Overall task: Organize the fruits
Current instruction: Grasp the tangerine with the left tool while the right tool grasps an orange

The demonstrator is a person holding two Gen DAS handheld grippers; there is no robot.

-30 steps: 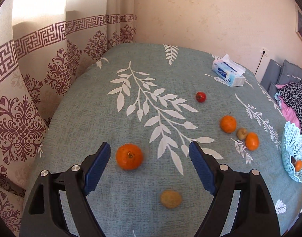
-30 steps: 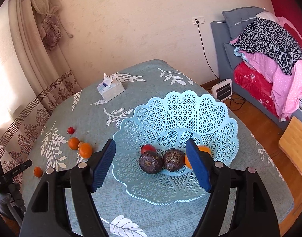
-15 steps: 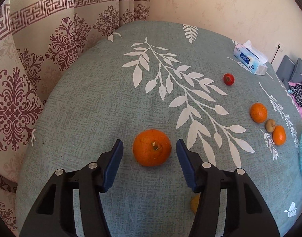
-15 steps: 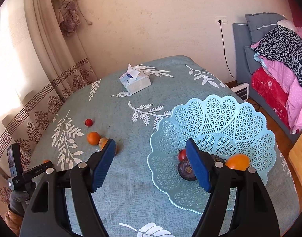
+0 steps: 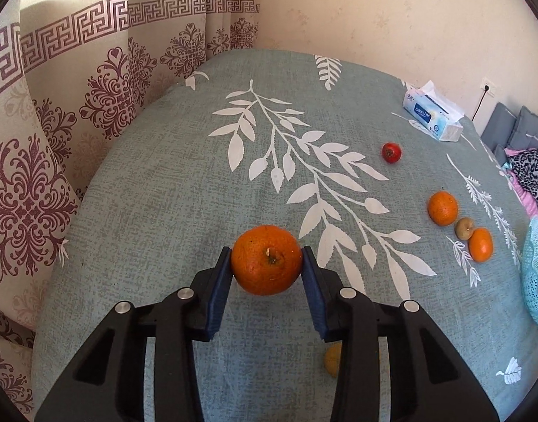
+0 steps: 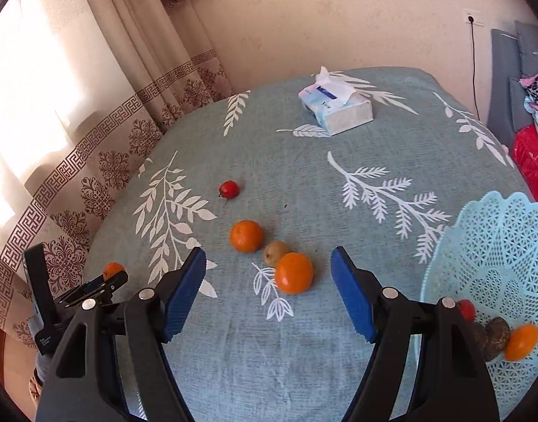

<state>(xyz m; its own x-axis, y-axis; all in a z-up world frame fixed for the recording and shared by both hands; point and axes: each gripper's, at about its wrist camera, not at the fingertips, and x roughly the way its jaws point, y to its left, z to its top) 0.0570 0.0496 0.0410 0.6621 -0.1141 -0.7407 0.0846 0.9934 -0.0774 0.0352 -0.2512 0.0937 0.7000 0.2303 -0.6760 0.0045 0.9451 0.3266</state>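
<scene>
1. Left wrist view: the table (image 5: 163, 193), under a leaf-print cloth, carries loose fruit; the basket (image 6: 497, 246) sits at its right edge, already holding several pieces.
2. The left gripper (image 5: 267, 263) has its jaws closing on a large orange (image 5: 266, 259), both pads against its sides, the fruit resting on the cloth near the curtain side.
3. The right gripper (image 6: 269, 281) stands wide and empty above a second orange (image 6: 294, 273); a kiwi (image 6: 276, 251) touches that orange.
4. Advice: finish the squeeze at the orange's widest part, lift straight up, then carry it across to the basket.
5. Change: a second ago the left jaws stood wide, with the orange off-centre between them; the right gripper then faced the basket and has swung toward the loose fruit.
</scene>
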